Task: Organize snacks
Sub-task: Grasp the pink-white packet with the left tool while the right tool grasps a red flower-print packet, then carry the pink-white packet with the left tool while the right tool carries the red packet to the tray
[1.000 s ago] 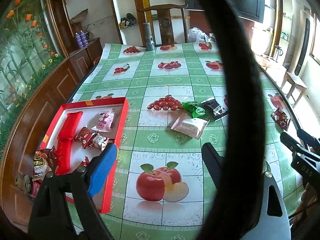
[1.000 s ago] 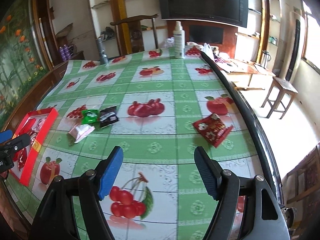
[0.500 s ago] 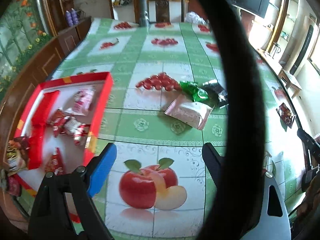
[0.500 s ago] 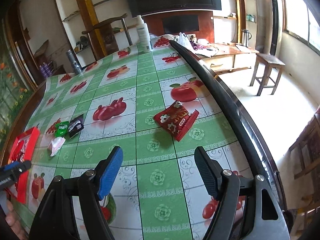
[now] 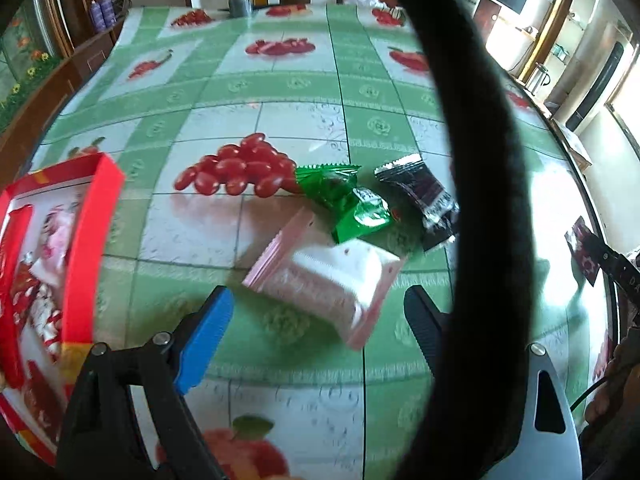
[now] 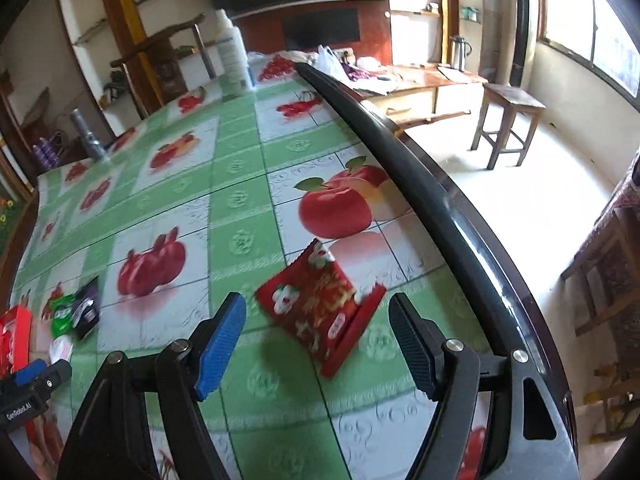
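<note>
We see a pink-and-white snack packet point(image 5: 328, 280) lying flat, a green packet point(image 5: 348, 204) touching its far edge, a black one point(image 5: 424, 196) beside it (blurred print), and a red packet point(image 6: 320, 308) lying apart, perhaps slightly tilted.

The left gripper point(image 5: 316, 320) hovers low over the bench with its jaws spread wide, nothing between them. The right gripper point(image 6: 316, 338) does likewise, jaws wide apart and empty. In the right wrist view, the left gripper shows at 8 o'clock.

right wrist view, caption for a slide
Open right gripper poised over a red snack packet near the table edge.
</note>
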Demonstrator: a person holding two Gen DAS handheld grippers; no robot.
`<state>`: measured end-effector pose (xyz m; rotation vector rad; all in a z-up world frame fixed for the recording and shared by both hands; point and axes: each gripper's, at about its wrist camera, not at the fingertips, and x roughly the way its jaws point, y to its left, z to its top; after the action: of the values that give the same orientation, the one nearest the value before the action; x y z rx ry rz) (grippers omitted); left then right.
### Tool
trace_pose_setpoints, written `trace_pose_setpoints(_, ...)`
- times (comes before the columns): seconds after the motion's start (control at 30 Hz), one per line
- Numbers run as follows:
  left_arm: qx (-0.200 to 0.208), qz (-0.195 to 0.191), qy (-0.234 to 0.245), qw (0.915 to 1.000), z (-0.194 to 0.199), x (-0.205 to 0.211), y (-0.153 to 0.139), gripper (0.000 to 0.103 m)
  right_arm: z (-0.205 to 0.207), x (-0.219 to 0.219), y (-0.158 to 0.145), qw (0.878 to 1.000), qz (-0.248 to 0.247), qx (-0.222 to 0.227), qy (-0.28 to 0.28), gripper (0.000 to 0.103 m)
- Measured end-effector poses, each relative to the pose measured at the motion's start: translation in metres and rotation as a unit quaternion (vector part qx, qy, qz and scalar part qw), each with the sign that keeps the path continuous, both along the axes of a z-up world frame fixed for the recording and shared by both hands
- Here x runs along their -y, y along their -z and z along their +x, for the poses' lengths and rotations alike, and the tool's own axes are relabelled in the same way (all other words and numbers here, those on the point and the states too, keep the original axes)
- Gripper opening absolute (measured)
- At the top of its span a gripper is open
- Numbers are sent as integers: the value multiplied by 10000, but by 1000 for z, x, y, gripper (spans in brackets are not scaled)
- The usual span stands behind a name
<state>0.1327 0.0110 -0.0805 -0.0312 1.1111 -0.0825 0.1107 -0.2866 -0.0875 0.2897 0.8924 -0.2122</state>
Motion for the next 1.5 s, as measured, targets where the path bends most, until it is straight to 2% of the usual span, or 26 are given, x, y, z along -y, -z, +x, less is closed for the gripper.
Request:
trace_pose_setpoints(0.17,20,363,92,9993,16,10,4,88,8,-1,8,9999,-76,-90,-75,73)
trace_pose_setpoints(0.2,64,410,135,9990,16,12,4,87,8,-2,8,9998,-117,-89,-124,69)
trace_pose_setpoints(0.23,112,410,191,9989,14,15,4,86,7,-4,8,9997,-155,-71,-168,54)
trace_pose_setpoints(0.27,150,411,234,9988,14,16,4,81,7,-4,7,9996,-178,-50,-209,46)
trace_pose_setpoints(0.33,249,462,361,9980,10,20,2,74,5,-4,6,9995,-62,-6,-307,39)
trace_pose_setpoints(0.37,285,476,405,9976,8,22,1,66,4,-5,5,9993,-10,19,-366,37)
trace_pose_setpoints(0.43,343,523,478,9969,5,25,0,62,0,-5,5,9987,163,84,-477,32)
trace_pose_setpoints(0.5,482,561,553,9957,0,27,-5,44,-4,-6,3,9979,265,140,-570,30)
trace_pose_setpoints(0.57,566,596,571,9950,-4,28,-11,35,-8,-9,1,9968,380,199,-672,28)
trace_pose_setpoints(0.87,707,142,389,9966,-30,-8,-33,15,-33,-30,-18,9885,788,427,-1218,17)
trace_pose_setpoints(1.03,787,-128,228,9966,-52,-33,-45,15,-47,-48,-27,9800,1069,566,-1579,6)
trace_pose_setpoints(1.5,1254,-325,-18,9916,-99,-71,-83,15,-69,-96,-48,9650,1172,808,-2204,6)
